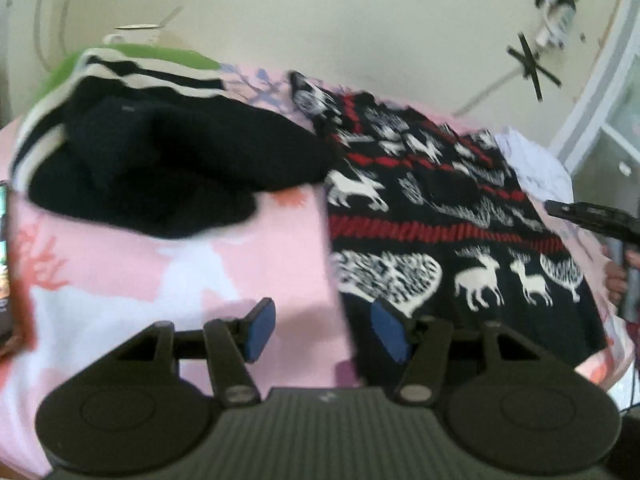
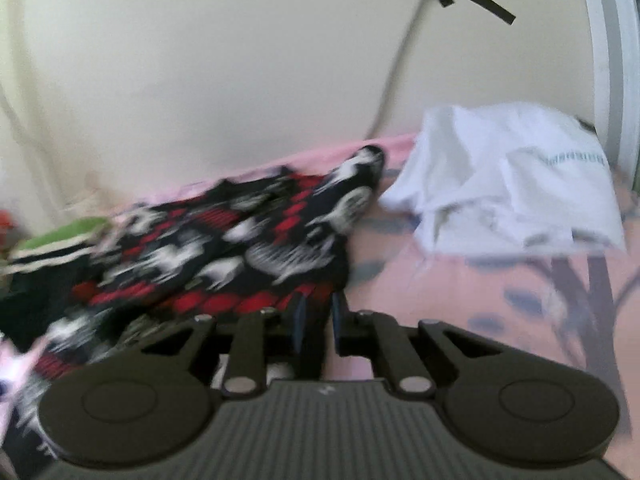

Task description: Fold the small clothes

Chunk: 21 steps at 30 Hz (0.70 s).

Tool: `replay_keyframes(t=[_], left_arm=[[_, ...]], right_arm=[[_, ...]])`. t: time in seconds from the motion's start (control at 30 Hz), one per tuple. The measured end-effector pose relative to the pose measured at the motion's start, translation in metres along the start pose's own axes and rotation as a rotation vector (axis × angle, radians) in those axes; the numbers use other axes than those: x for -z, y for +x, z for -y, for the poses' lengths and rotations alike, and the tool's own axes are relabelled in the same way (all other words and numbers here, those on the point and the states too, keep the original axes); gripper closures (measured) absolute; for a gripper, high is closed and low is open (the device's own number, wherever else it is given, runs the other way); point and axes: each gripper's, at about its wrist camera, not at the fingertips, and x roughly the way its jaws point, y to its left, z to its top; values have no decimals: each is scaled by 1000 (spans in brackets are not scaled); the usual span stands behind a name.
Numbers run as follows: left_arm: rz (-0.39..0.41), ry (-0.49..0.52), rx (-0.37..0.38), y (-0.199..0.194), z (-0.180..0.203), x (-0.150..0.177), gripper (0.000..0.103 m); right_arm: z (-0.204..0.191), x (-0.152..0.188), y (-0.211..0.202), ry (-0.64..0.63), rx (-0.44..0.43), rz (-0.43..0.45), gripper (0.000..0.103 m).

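Observation:
A black knit garment with white reindeer, hearts and red bands (image 1: 436,232) lies spread on a pink patterned bedsheet (image 1: 120,264). My left gripper (image 1: 323,330) is open just above the sheet at the garment's near left edge; its right blue pad (image 1: 390,332) overlaps the knit. In the right wrist view the same garment (image 2: 224,248) is bunched and blurred. My right gripper (image 2: 318,320) has its jaws nearly closed on the garment's red-banded edge. The right gripper also shows in the left wrist view (image 1: 592,216) at the garment's far right.
A black garment (image 1: 168,168) sits on a striped green, white and black one (image 1: 132,64) at the back left. A crumpled white cloth (image 2: 508,176) lies at the back right near the wall. Black tape crosses (image 1: 532,64) and a cable hang on the wall.

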Motion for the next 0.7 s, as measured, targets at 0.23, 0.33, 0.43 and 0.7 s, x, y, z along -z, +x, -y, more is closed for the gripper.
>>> replay_keyframes(t=[0.23, 0.33, 0.43, 0.7], left_arm=[[27, 160, -109, 21, 43, 6, 36], [32, 205, -130, 23, 56, 14, 36], [33, 230, -126, 21, 61, 19, 36], [35, 205, -146, 6, 63, 28, 88]], right_arm=[[-6, 69, -84, 77, -158, -17, 44], [-7, 96, -104, 114, -185, -26, 48], [-15, 113, -109, 112, -216, -47, 53], [-34, 125, -105, 72, -222, -67, 97]])
